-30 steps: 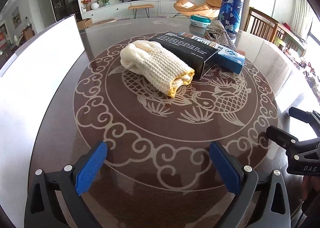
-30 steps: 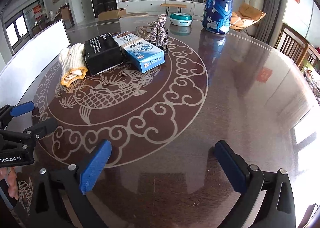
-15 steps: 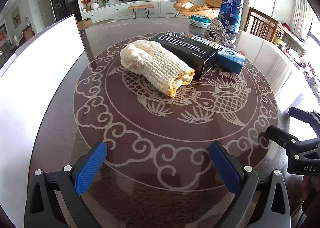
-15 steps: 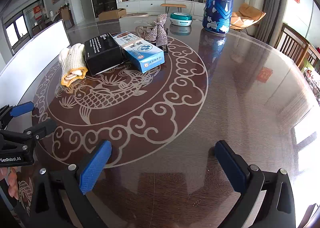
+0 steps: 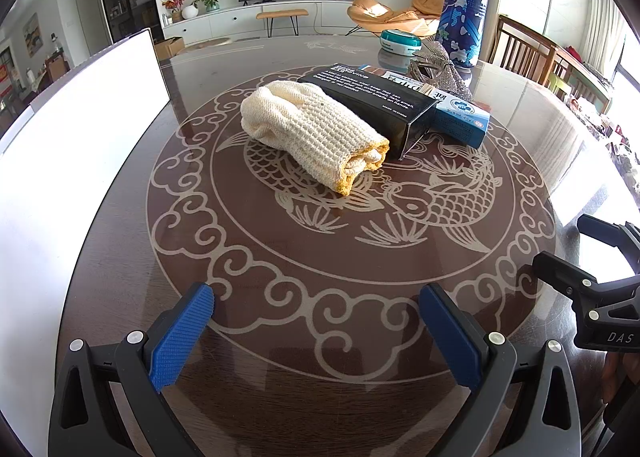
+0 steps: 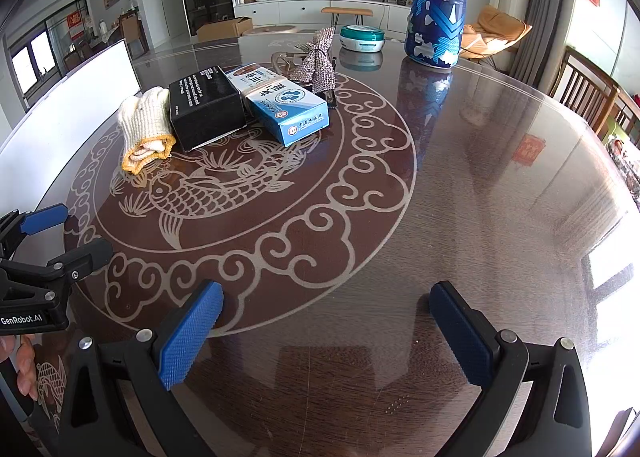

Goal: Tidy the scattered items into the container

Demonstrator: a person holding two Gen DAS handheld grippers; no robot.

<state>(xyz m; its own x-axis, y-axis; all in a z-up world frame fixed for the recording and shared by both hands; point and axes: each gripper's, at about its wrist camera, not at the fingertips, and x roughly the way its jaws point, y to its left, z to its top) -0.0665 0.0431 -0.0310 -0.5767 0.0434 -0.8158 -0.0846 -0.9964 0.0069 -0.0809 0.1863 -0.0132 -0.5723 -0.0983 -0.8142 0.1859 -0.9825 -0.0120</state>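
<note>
My left tongs (image 5: pixel 316 321) stand wide apart, holding nothing, their blue pads hovering over the near part of the bench (image 5: pixel 328 257); my right tongs (image 6: pixel 326 321) are spread just as wide and likewise grip nothing. The left view shows the rolled glove (image 5: pixel 312 133) straight ahead of the left tongs, well apart from them, with the black box (image 5: pixel 376 101) touching its far side and the blue box (image 5: pixel 460 119) just behind that; my right tongs appear at the right edge of this view. The right view sets the same cluster up and to the left of the right tongs: glove (image 6: pixel 146 125), black box (image 6: pixel 206 107), blue box (image 6: pixel 286 105) side by side, then a glittery mesh pouch (image 6: pixel 318 63) behind the blue box, a round teal tin (image 6: pixel 362 37) and a tall blue canister (image 6: pixel 438 3) farther back. The white container (image 6: pixel 68 113) lies along the bench's left edge, beside the glove.
</note>
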